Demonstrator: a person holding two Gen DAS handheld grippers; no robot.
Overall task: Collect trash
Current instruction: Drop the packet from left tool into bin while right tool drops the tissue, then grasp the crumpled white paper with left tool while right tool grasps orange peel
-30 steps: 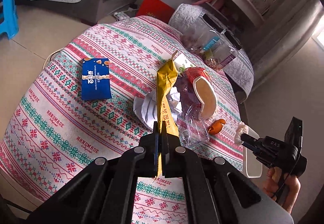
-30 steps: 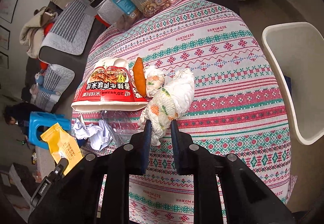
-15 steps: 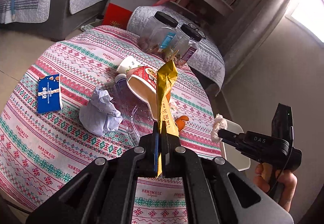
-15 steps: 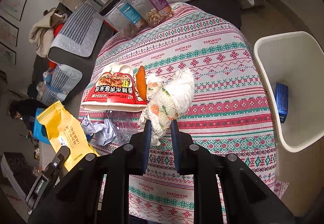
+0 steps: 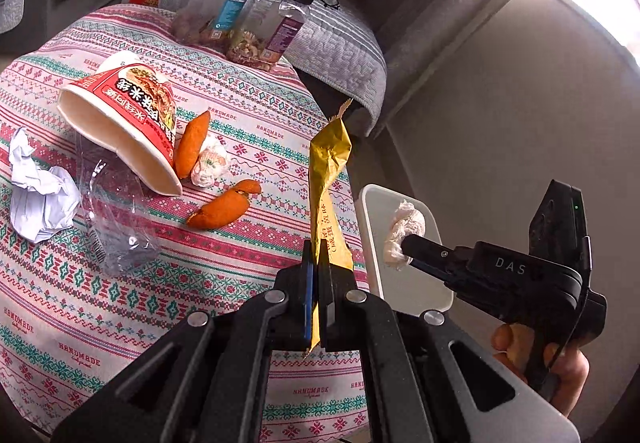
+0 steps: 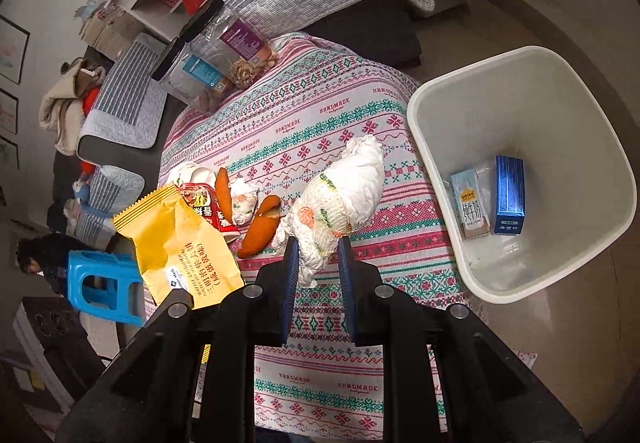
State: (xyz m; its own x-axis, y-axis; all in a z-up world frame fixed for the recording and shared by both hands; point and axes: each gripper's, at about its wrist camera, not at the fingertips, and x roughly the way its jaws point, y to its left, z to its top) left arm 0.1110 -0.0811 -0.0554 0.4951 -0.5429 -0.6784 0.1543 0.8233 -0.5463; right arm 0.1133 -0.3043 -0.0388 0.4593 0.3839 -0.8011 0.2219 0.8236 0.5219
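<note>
"HANDMADE" repeated on tablecloth (image 6: pixel 304 115), "DAS" on right gripper (image 5: pixel 408 245), "WAFER SANDWICH" on yellow wrapper (image 6: pixel 180 243)

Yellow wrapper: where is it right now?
The yellow wrapper is pinched in the left tool, held above the table's edge beside the white bin; in the right wrist view it shows at left.

A pink, teal and white cross-stitch-patterned tablecloth (image 6: pixel 320 115) lies beside a plain white plastic bin (image 6: pixel 592 115); on the cloth, orange peel pieces (image 5: pixel 224 205) and a red-printed paper noodle cup (image 5: pixel 120 115).

Patterned tablecloth (image 5: pixel 120 283) bears tipped noodle cup (image 5: pixel 120 115); crumpled paper (image 5: pixel 36 199); orange peels (image 5: pixel 224 207); two jars (image 5: pixel 248 19).
</note>
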